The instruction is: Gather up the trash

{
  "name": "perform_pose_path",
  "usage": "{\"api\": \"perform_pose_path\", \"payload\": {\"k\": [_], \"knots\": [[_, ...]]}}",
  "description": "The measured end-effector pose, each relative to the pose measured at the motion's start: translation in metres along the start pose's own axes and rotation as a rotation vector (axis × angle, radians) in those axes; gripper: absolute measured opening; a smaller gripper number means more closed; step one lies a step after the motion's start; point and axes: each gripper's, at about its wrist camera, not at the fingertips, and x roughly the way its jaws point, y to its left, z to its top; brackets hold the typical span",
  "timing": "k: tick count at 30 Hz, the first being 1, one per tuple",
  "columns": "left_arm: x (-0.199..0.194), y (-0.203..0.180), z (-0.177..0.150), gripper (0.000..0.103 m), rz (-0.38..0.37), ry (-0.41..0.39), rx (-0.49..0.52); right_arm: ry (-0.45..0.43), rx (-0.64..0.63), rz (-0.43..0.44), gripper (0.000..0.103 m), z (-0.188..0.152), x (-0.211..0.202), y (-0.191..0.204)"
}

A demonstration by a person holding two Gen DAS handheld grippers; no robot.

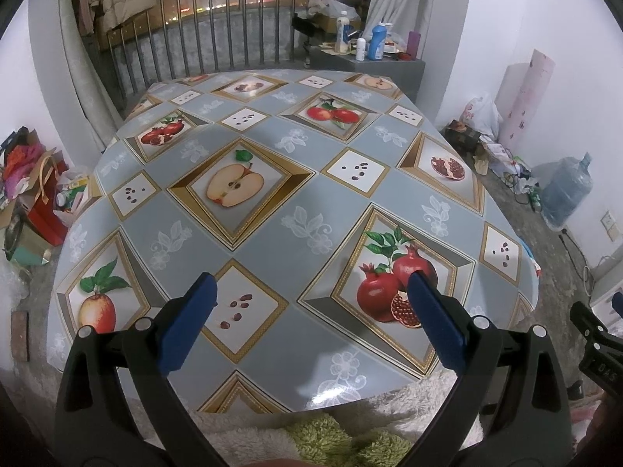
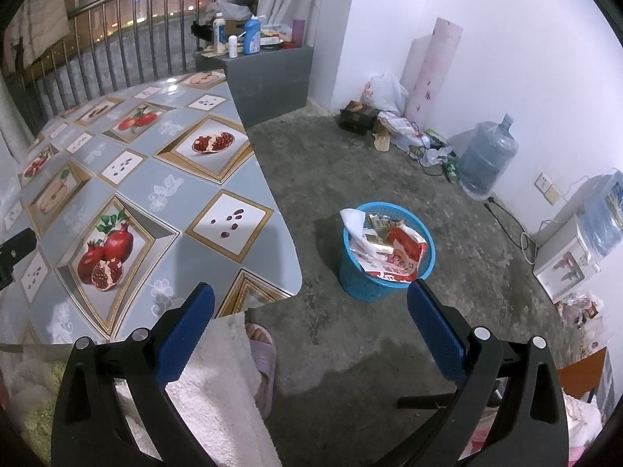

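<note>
A blue mesh trash basket point(image 2: 352, 284) stands on the concrete floor right of the table, filled with a red and white wrapper point(image 2: 401, 253), white paper point(image 2: 356, 225) and other packets. My right gripper point(image 2: 311, 292) is open and empty, held above the floor just short of the basket. My left gripper point(image 1: 311, 280) is open and empty above the near part of the table point(image 1: 272, 132), which has a fruit-print cloth with no loose trash showing on it. The right gripper's body shows at the left wrist view's right edge point(image 1: 595, 334).
A grey cabinet point(image 2: 268, 74) with bottles stands behind the table by a metal railing point(image 1: 218, 39). Bags and a water jug point(image 2: 486, 155) line the right wall, with a white appliance point(image 2: 560, 260). Bags and boxes point(image 1: 35, 194) lie left. A slippered foot point(image 2: 261, 350) and towel are near.
</note>
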Motion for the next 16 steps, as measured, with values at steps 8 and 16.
{"api": "perform_pose_path", "payload": {"k": [8, 16], "knots": [[-0.0004, 0.0012, 0.0017, 0.094, 0.006, -0.001, 0.003, 0.0, 0.001, 0.003, 0.096, -0.0001, -0.0002, -0.0003], [-0.0012, 0.0006, 0.0021, 0.094, 0.009, -0.001, 0.004, 0.0, 0.002, 0.004, 0.096, 0.0, 0.0002, -0.0003]]}}
